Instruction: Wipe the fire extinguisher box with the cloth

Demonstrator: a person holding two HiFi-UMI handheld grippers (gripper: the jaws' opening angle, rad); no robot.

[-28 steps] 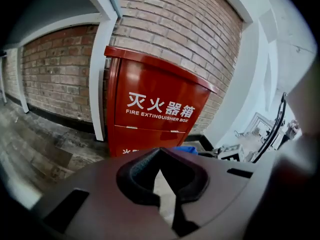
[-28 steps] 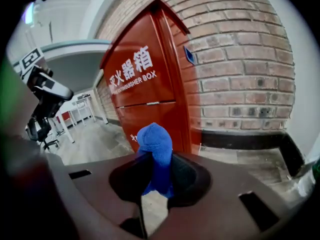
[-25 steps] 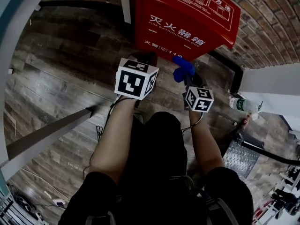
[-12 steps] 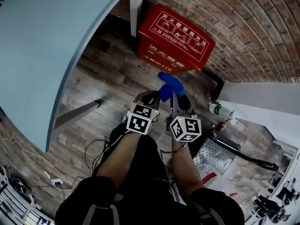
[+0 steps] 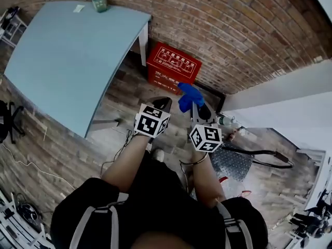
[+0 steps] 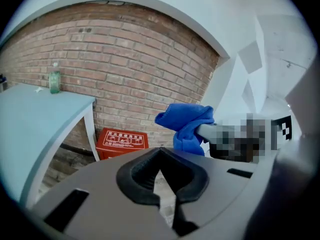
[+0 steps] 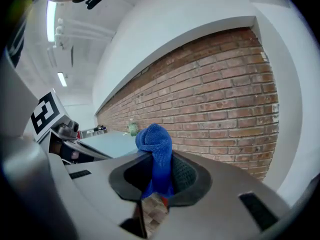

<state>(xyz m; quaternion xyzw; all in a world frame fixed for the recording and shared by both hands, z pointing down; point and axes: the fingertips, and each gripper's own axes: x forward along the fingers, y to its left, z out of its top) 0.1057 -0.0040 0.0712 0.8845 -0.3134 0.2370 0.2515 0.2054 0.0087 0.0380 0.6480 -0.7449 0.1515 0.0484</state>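
Head view: red ext. box [image 5: 174, 66] on floor against brick wall [image 5: 233, 30], by table [image 5: 62, 61] leg, well apart from both grippers.
Left gripper view: left gripper [image 6: 162, 184] jaws together, nothing btwn.
Right gripper view: right gripper [image 7: 157, 184] clamped on blue cloth [image 7: 156, 154], which is bunched above jaws.

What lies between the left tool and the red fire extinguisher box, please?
Only bare wooden floor, in the head view, separates left tool and box.
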